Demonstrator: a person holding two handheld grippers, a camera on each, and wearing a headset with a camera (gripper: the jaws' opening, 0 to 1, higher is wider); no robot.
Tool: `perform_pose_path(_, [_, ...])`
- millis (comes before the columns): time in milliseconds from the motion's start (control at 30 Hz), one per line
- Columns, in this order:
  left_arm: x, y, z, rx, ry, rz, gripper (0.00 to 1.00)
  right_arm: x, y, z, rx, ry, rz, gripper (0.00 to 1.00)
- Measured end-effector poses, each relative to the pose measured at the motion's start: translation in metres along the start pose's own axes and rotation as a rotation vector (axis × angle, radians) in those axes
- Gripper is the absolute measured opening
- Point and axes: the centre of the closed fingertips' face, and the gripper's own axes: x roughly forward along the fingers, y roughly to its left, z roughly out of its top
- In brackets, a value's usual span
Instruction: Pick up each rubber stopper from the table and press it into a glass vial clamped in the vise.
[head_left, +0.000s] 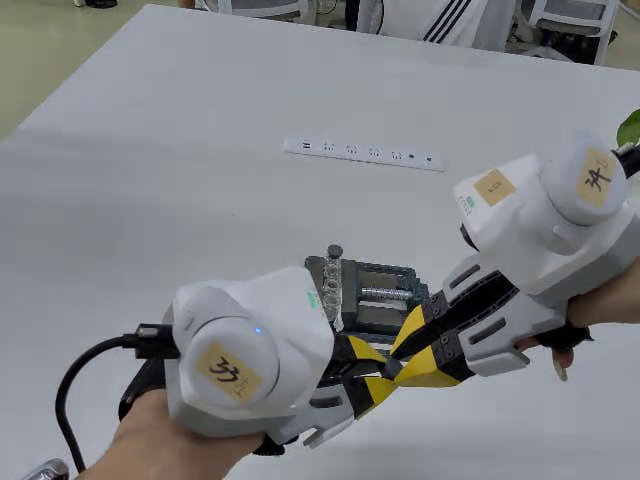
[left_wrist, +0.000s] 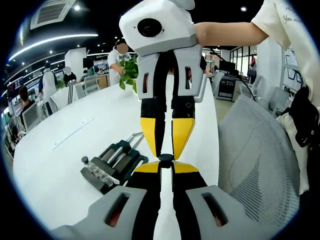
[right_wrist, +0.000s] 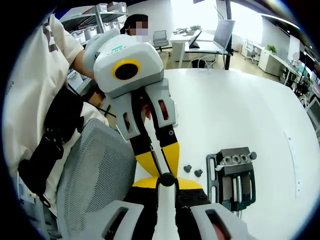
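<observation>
Grippers tip to tip, left gripper (left_wrist: 165, 167) and right gripper (right_wrist: 166, 184) both clenched on 1 rubber stopper (right_wrist: 166, 178) between them, 2 loose stoppers (right_wrist: 193, 170) on white table (right_wrist: 250, 100) just beside vise (right_wrist: 235, 185), glass vials (right_wrist: 234, 159) in a row in vise, end one capped with dark stopper (right_wrist: 252, 156).

Handwritten "33" on tan sticker (head_left: 229, 372) atop left claw (head_left: 381, 386), "34" on tan label (head_left: 597, 178) atop right claw (head_left: 408, 361)
</observation>
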Motion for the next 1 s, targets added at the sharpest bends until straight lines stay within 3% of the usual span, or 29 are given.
perform_pose_path(733, [0.003,0.0,-0.004,-0.003,0.009,-0.002,0.05,0.001,-0.003,-0.006,0.022,0.024,0.018,0.05])
perform_pose_path(900, [0.002,0.009,-0.012,-0.022,0.024,0.03,0.19,0.0,-0.007,-0.008,0.021,0.029,0.007,0.05])
perform_pose_path(1000, [0.001,0.016,-0.018,-0.033,0.037,0.063,0.32,0.001,-0.008,-0.01,0.026,0.033,0.004,0.05])
